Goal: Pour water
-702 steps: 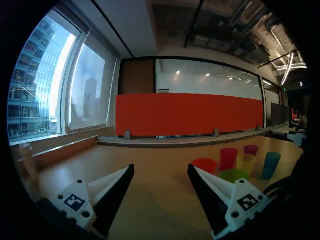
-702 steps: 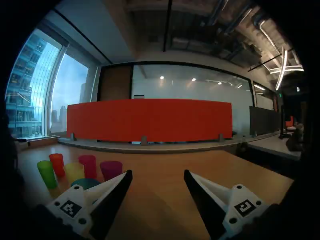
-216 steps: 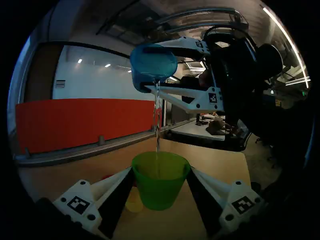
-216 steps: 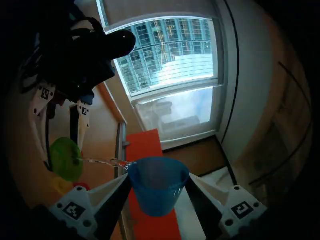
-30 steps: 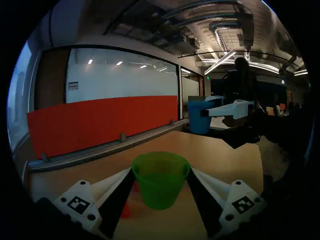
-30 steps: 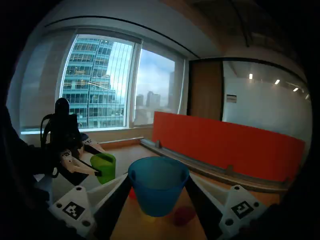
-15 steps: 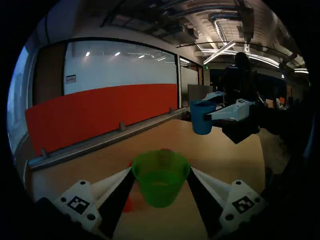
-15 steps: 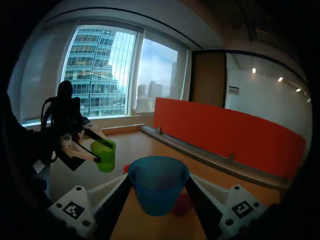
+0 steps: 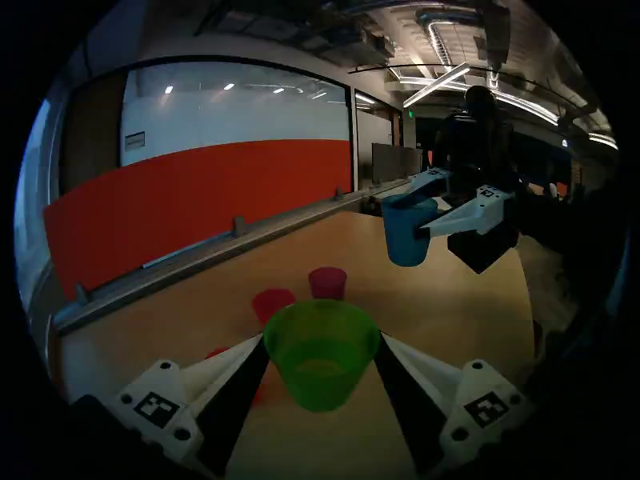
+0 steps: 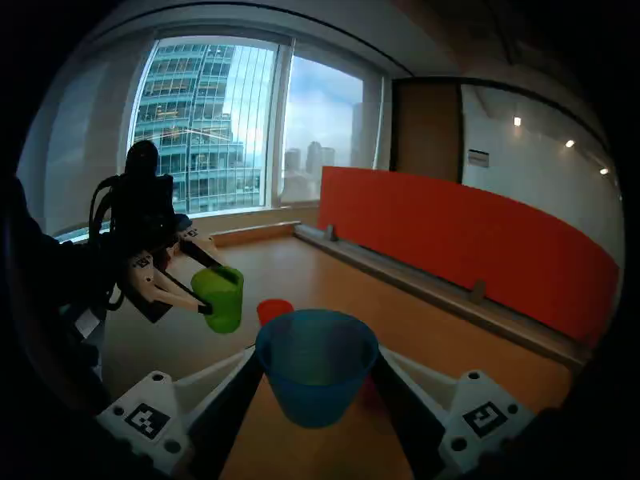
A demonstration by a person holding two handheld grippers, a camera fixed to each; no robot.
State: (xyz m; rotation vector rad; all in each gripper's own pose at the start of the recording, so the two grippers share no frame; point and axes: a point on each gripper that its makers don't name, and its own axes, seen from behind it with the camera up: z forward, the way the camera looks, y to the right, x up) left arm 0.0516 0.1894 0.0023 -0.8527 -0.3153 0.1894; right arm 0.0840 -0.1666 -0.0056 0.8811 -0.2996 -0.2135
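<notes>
Both cups have sunk lower toward the bench (image 9: 456,308) in the last half second, and a red cup (image 9: 272,302) and a magenta cup (image 9: 328,282) now show on the wood beyond them.

Your left hand-held gripper (image 9: 320,352) is closed partway, both fingers pressing the sides of the green cup (image 9: 322,364), which hangs in the air above the bench. A pale pool of water (image 9: 320,370) lies at its bottom. Your right hand-held gripper (image 10: 316,356) is closed in the same way on the blue cup (image 10: 316,376), also off the bench. In the left gripper view that cup sits farther off to the right, well apart from the green one.

The green cup is upright, with its mouth facing up, its narrow base down and its long axis vertical. You likely hold it level so the water stays in. The blue cup also stands close to upright with its rim on top, which suggests that pouring is over and you are righting it to set it down. Keeping the two cups apart leaves each room to come down without knocking the other or the cups standing below.
</notes>
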